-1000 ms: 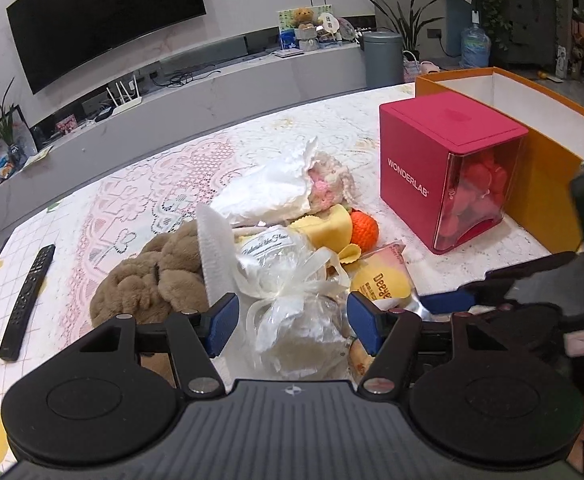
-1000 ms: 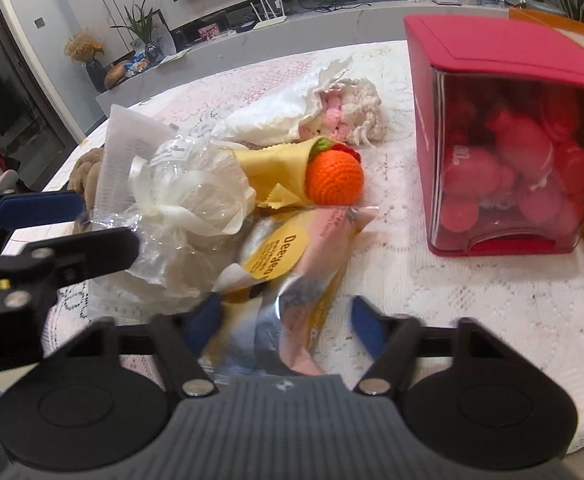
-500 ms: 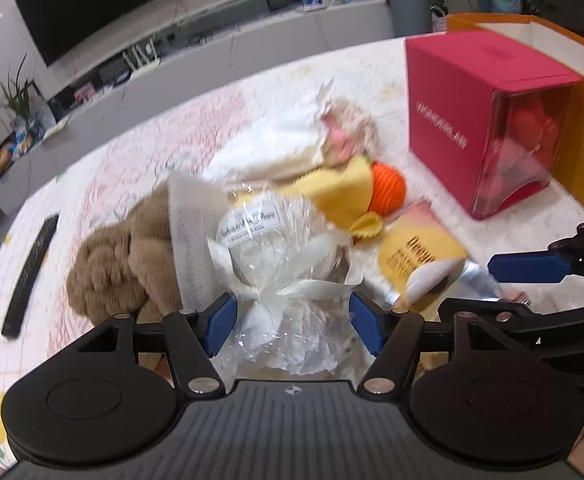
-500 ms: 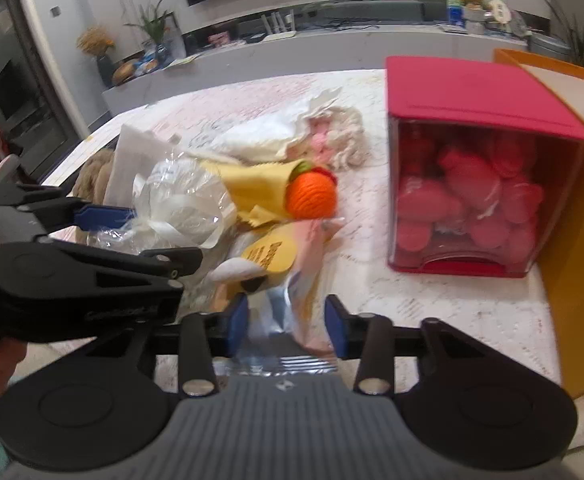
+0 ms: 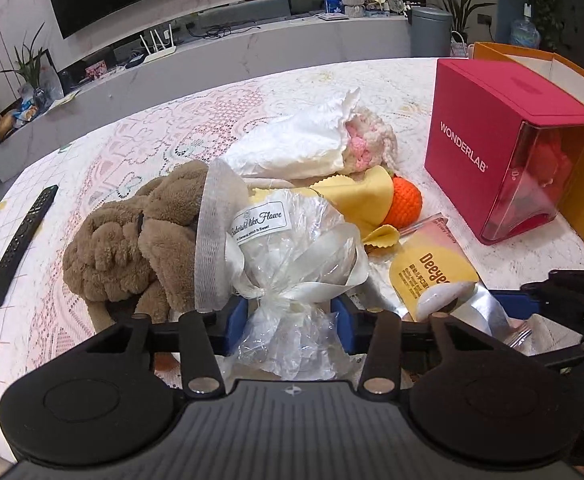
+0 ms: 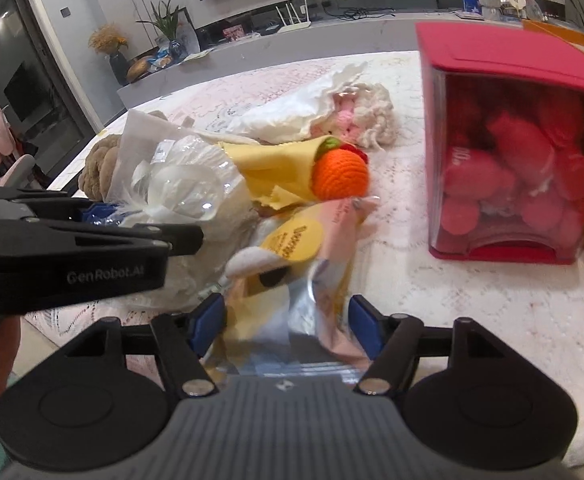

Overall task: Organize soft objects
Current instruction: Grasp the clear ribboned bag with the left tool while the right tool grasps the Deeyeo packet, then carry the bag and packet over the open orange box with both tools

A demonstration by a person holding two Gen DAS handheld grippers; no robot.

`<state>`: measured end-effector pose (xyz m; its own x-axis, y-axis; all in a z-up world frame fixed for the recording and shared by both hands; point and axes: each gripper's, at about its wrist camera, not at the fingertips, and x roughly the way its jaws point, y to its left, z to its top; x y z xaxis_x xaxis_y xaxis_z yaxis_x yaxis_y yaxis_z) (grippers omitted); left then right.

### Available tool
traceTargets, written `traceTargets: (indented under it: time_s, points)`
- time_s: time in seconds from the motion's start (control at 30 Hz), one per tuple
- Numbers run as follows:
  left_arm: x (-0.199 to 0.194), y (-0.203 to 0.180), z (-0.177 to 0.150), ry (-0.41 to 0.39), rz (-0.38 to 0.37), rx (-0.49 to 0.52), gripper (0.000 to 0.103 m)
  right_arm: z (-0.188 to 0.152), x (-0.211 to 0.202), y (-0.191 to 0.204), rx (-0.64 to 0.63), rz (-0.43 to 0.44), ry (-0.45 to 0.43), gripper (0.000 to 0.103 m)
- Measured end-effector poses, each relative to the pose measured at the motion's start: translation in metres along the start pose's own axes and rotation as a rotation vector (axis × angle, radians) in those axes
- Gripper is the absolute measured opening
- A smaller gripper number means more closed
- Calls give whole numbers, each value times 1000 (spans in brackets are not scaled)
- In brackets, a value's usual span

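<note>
My left tool (image 5: 289, 318) has dropped lower over the pile since a second ago, and its jaws are closing on the knotted neck of the clear cellophane bundle (image 5: 296, 248), which now sits at lower centre of the left view; the blue pads look to be touching the wrap on both sides. The brown plush toy (image 5: 131, 240) lies just left of it on the surface (image 5: 131, 144).

My right tool (image 6: 287, 322) has hardly moved, but its jaws, narrow around the yellow snack pouch (image 6: 292, 264) half a second ago, are opening; the pouch lies between the pads, and they no longer press it. The orange knitted ball (image 6: 342, 178) rests above the pouch at centre frame, the red box (image 6: 504, 64) at the right, and the left tool crosses the left edge.
</note>
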<state>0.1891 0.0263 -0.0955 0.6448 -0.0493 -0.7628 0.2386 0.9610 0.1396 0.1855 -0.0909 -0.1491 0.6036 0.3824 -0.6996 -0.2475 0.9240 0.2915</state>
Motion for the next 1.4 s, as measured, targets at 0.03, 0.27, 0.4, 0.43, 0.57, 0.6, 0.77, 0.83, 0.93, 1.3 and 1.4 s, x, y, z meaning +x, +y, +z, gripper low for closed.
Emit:
traceTargets:
  time_s: [0.03, 0.27, 0.4, 0.43, 0.57, 0.6, 0.77, 0.83, 0.93, 1.3, 1.4]
  points:
    - [0, 1, 0, -1, -2, -6, 52, 0, 1, 2, -3, -6, -4, 64]
    - [-1, -1, 0, -11, -9, -6, 51, -3, -2, 11, -66, -60, -49, 36]
    - [-4, -5, 1, -24, -5, 14, 49, -1, -7, 2, -26, -39, -51, 21]
    - [-4, -6, 1, -31, -4, 17, 49, -1, -8, 2, -28, -42, -54, 19]
    - [-14, -6, 4, -51, -30, 1, 48, -2, -18, 5, -58, -68, -79, 17]
    - [-17, -6, 4, -55, -34, -4, 48, -2, -22, 5, -72, -77, -87, 17]
    - [-40, -10, 7, -97, -39, -44, 47, -1, -47, 1, -92, -110, -114, 17]
    - [-50, -12, 8, -115, -55, -71, 46, -1, -57, -1, -97, -119, -124, 17]
    - [-65, -16, 8, -145, -61, -91, 46, -3, -72, -3, -107, -123, -136, 17]
    - [-118, -39, 6, -197, -86, -93, 45, -20, -159, -14, -126, -138, -224, 17]
    - [-128, -47, 6, -211, -101, -94, 45, -21, -182, -18, -126, -148, -259, 17]
